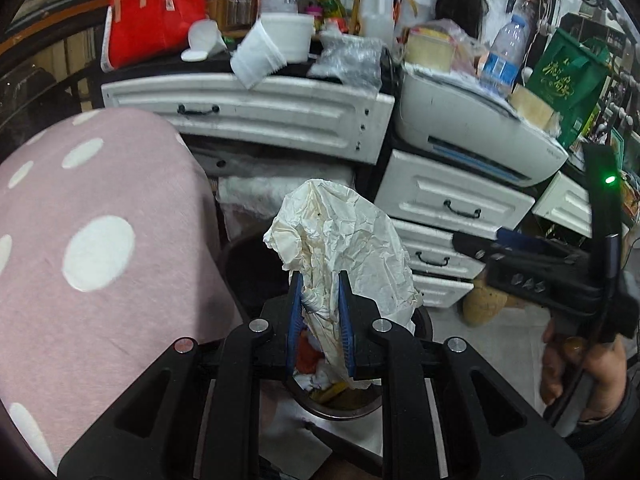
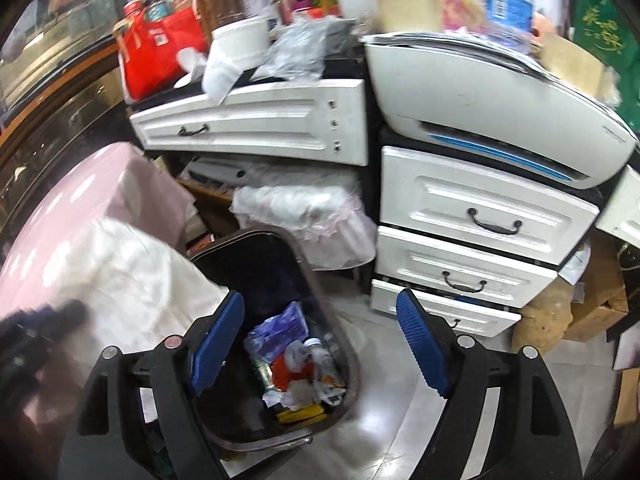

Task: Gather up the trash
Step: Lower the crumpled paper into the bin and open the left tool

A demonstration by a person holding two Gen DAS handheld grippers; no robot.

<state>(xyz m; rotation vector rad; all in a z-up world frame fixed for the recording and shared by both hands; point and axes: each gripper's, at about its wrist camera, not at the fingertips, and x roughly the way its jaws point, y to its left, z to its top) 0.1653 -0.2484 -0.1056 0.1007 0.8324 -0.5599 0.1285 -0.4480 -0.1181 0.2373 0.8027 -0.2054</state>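
My left gripper (image 1: 320, 308) is shut on a crumpled cream paper wrapper (image 1: 344, 240), which sticks up beyond the blue pads. Under it stands a dark trash bin (image 1: 340, 410) with rubbish inside. In the right wrist view the bin (image 2: 354, 364) sits on the floor between my fingers, holding purple, red, white and yellow litter. My right gripper (image 2: 320, 336) is open above it with nothing between the pads. The same paper (image 2: 132, 280) shows blurred at the left, beside the bin.
White drawer units (image 2: 480, 216) and a white printer (image 2: 500, 112) stand right behind the bin. A pink cloth with white dots (image 1: 100, 240) covers furniture on the left. A hand (image 1: 580, 364) holds the other gripper at the right. Cardboard boxes (image 2: 600, 312) lie at far right.
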